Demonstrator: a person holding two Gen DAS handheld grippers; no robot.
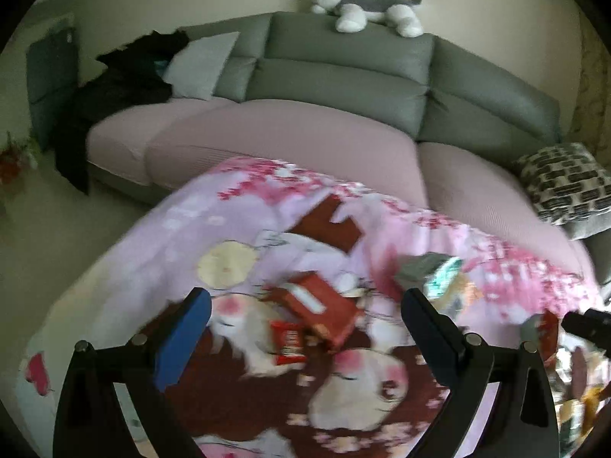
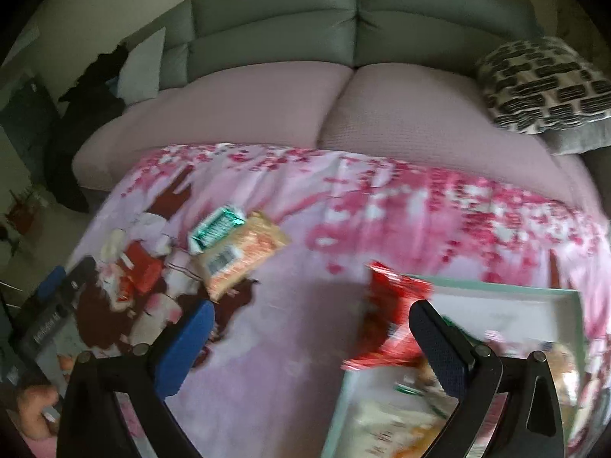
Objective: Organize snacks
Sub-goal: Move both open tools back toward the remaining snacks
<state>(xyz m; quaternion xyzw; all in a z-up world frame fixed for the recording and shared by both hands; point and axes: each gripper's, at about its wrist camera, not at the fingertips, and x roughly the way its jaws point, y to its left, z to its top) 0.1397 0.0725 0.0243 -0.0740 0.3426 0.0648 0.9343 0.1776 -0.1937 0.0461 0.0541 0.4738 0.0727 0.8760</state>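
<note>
- Snacks lay scattered on a pink flowered blanket (image 2: 290, 343) spread over the table in front of a grey sofa (image 1: 343, 76).
- In the left wrist view, the left gripper (image 1: 305, 305) stood wide open with nothing between its fingers — a small red wrapper (image 1: 289, 343) and a red box (image 1: 324, 309) rested on the blanket in the gap ahead.
- A green packet (image 2: 215, 229) and an orange packet (image 2: 240, 255) lay touching each other, up and to the left in the right wrist view.
- The right gripper (image 2: 309, 320) was also spread wide and held nothing; a red bag (image 2: 393, 316) sat just beside its right finger, over the near left corner of a pale green tray (image 2: 576, 328).
- More packets lay in the tray, too blurred to tell apart.
- A stuffed dog (image 1: 366, 7) rested on top of the sofa back, and a black-and-white patterned cushion (image 2: 542, 84) sat at the right end.
</note>
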